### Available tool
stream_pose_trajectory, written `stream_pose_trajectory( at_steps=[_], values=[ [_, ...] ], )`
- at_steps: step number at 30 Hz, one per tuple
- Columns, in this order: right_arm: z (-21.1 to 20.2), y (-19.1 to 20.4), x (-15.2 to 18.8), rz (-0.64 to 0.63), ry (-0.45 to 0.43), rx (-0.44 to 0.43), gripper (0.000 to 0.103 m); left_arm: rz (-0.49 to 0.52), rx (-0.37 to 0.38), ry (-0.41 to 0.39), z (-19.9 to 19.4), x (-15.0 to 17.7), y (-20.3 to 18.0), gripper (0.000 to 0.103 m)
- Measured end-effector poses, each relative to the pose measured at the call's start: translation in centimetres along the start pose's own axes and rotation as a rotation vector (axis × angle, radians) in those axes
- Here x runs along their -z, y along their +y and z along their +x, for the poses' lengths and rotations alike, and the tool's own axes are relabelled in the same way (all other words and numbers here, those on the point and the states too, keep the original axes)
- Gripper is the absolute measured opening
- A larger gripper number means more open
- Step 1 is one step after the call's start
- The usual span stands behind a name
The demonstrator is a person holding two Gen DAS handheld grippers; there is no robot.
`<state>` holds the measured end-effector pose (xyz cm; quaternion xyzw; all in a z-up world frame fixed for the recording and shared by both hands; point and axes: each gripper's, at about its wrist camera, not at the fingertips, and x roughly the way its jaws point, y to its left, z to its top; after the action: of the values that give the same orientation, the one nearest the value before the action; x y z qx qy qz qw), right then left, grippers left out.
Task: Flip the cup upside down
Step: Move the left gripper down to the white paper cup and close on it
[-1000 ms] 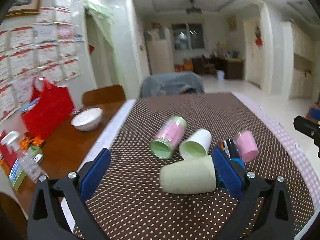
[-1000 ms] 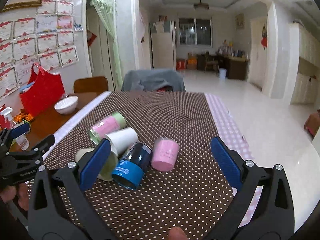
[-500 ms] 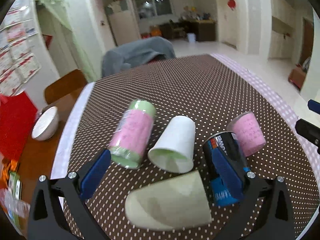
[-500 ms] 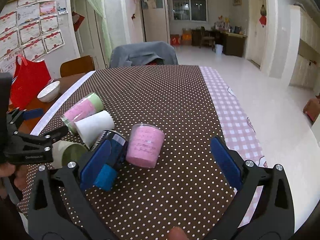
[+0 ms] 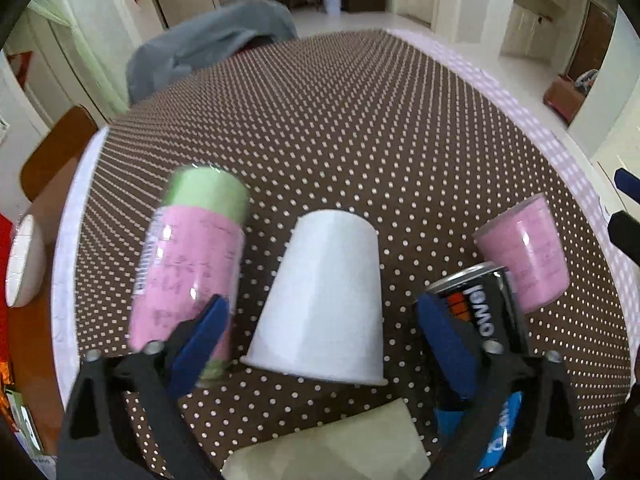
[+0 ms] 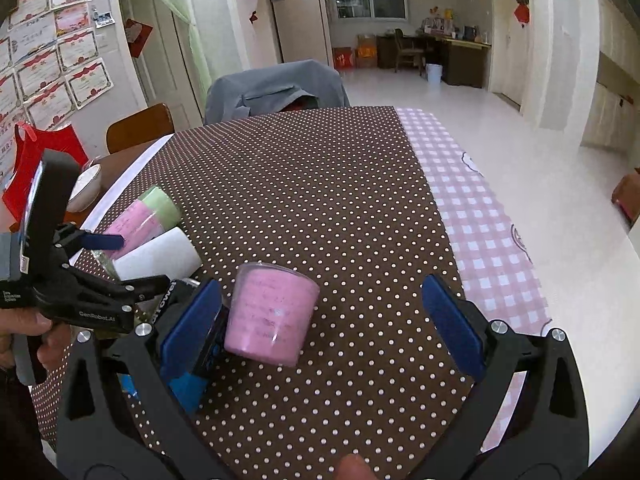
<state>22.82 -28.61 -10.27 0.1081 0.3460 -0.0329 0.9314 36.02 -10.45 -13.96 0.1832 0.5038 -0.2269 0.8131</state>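
Both hand-held grippers spread over cups lying on their sides

Your left hand-held gripper (image 5: 320, 328) straddles the white paper cup (image 5: 324, 304) on the dotted bench (image 5: 360, 128), fingers wide and apparently not touching it, likely to pinch and turn it. Your right hand-held gripper (image 6: 316, 316) gapes beside the pink cup (image 6: 272, 316). The pale green cup (image 5: 328, 444) is cut off below; the dark can (image 5: 484, 320) hides behind a finger.

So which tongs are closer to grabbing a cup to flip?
Probably the left tongs: they are open with the white paper cup lying centred between them. The right tongs are open too, with the pink plastic cup off-centre.
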Motion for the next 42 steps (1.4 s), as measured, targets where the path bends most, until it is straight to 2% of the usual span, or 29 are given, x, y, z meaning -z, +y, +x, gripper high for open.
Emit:
stream_pose_trajectory(
  at_steps=[4,6,10,13,16,23,27,31,42],
  values=[
    [0.9,-0.3,0.0,0.002,0.016,0.002,0.098,0.004,0.034,0.060,1.7,-0.8,0.2,0.069],
    [1.1,-0.3,0.0,0.001,0.021,0.005,0.098,0.005,0.063,0.094,2.3,-0.9,0.4,0.065],
    [1.2,-0.1,0.1,0.001,0.026,0.008,0.098,0.019,0.091,0.094,2.6,-1.2,0.9,0.064],
    [1.1,-0.1,0.1,0.001,0.024,0.007,0.098,0.006,0.090,0.062,2.2,-1.2,1.3,0.064],
    [0.7,-0.1,0.2,0.000,0.016,0.012,0.098,-0.038,0.095,-0.004,0.7,-1.2,2.1,0.064],
    [-1.9,0.1,0.9,-0.010,-0.032,0.014,0.098,-0.094,0.093,-0.163,-4.4,-0.4,2.4,0.064],
    [-3.6,0.5,1.6,-0.020,-0.058,0.008,0.098,-0.095,0.090,-0.212,-7.4,0.8,1.2,0.064],
    [-5.7,1.1,2.6,-0.034,-0.087,-0.006,0.098,-0.071,0.086,-0.238,-9.6,2.8,-0.4,0.064],
    [-11.9,0.8,6.1,-0.030,-0.158,-0.031,0.098,-0.015,0.098,-0.293,-14.8,11.2,-6.0,0.064]
  ],
)
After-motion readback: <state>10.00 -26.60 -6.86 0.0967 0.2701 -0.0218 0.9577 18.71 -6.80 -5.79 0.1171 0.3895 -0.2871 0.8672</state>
